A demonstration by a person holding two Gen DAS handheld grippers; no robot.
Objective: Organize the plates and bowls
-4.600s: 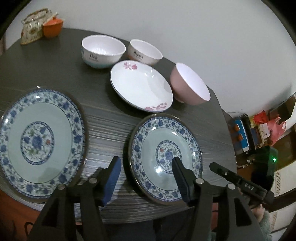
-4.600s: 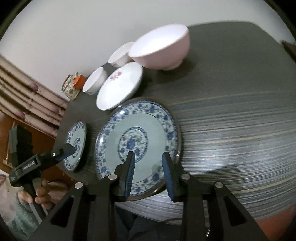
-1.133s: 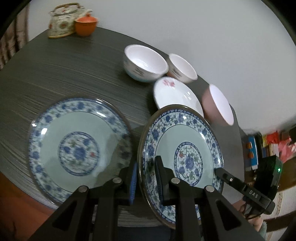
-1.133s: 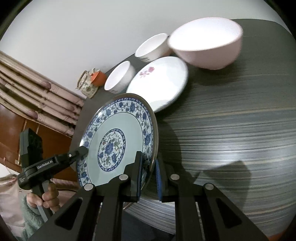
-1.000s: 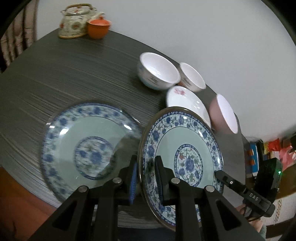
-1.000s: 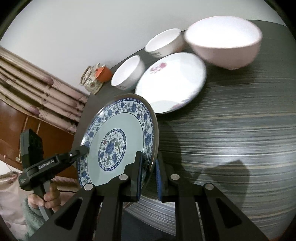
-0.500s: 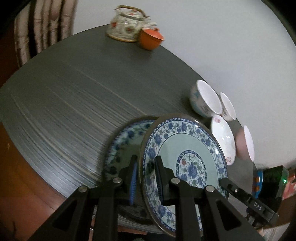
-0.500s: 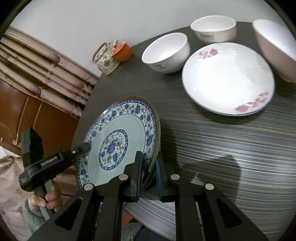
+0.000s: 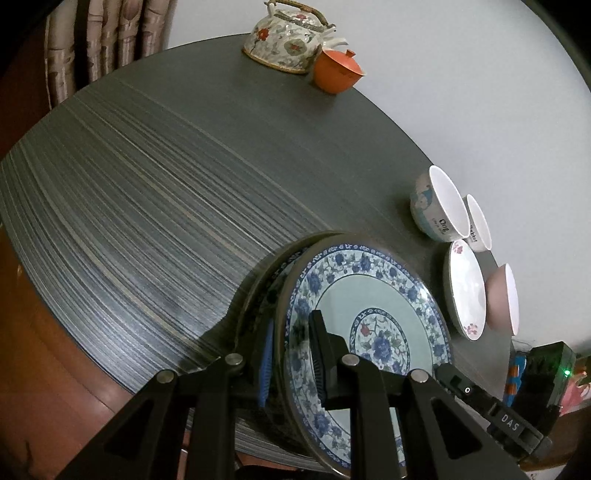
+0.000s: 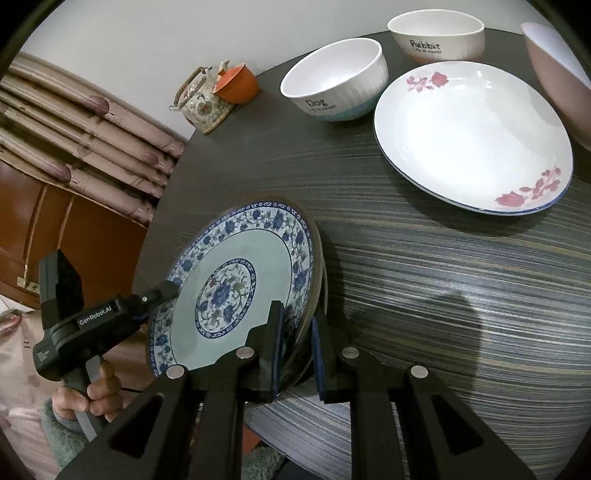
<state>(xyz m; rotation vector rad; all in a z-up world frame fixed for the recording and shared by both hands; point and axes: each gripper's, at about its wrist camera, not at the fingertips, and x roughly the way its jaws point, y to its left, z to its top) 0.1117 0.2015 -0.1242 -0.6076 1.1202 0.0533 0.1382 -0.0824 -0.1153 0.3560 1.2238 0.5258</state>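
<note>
1. "Dog" is printed on the white round ceramic bowl with a pale blue base [image 10: 334, 79].
2. "Rabbit" is printed on the cream bowl [image 10: 436, 35] just beside the Dog bowl.
3. "GenRobot.AI" stands on the black left gripper [image 10: 168, 291].
4. "DAS" stands on the black right gripper [image 9: 448, 376].

Both blue floral plates, flat and well apart on the dark table [image 9: 155, 192] 4.6 s ago, are now lifted and tilted: the left gripper [image 9: 291, 363] pinches one plate [image 9: 373, 295], the right gripper [image 10: 297, 349] the other [image 10: 236, 280], overlapping.

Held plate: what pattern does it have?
Blue floral border and centre medallion on pale green plate; clearest in the right wrist view.
</note>
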